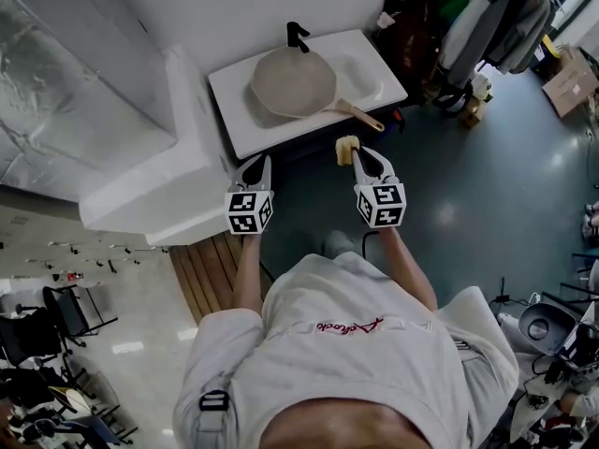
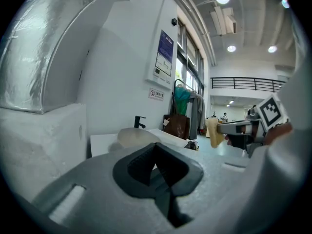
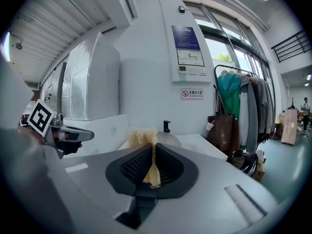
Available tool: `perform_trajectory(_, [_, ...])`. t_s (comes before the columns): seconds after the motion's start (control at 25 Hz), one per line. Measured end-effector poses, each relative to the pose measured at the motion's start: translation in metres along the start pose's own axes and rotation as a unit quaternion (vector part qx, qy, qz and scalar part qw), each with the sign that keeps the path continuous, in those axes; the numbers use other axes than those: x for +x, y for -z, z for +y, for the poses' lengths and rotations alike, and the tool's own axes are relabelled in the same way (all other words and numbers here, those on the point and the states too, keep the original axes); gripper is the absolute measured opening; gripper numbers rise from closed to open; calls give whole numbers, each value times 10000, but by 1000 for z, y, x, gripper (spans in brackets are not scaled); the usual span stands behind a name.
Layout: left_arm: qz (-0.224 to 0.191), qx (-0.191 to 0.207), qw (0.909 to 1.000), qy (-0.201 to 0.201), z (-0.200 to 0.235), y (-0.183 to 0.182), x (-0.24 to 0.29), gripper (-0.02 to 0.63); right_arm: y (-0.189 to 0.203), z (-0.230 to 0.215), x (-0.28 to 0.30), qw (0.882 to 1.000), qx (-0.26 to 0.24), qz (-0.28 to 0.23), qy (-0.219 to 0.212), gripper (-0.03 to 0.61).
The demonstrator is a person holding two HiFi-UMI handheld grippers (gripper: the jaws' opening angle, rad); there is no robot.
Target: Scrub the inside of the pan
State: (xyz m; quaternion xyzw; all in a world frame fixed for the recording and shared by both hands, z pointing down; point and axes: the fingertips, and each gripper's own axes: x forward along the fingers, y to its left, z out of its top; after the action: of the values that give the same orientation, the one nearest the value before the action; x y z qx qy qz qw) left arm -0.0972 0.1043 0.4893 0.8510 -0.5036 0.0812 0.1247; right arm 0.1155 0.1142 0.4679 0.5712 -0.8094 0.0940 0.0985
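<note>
The beige pan (image 1: 293, 82) lies on the white table (image 1: 241, 127), over the left part of its sink basin (image 1: 372, 71), its wooden handle (image 1: 358, 114) pointing toward the person's right side. A black faucet (image 1: 298, 36) stands just behind the pan. Both grippers are held in the air in front of the table, apart from the pan. The right gripper (image 1: 363, 157) has its jaws clenched on a yellow sponge (image 1: 346, 148), which sticks out past the tips toward the table's near edge. The left gripper (image 1: 254, 165) is level with it, well to its side, jaws pressed together with nothing between them. Coats hang on a clothes rack (image 1: 487, 12) to the right of the table
</note>
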Motion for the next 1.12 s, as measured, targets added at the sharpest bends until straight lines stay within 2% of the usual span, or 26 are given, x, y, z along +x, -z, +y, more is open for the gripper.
perform_trajectory(0.6, [113,-23,9999,46,2,8,15,0,8,-1,11,10000,59,48,-13,29])
perform_trajectory(1.12, [164,46,9997,163,9,-9,93,0,-2,-45,69,9999,126,15,-11,29])
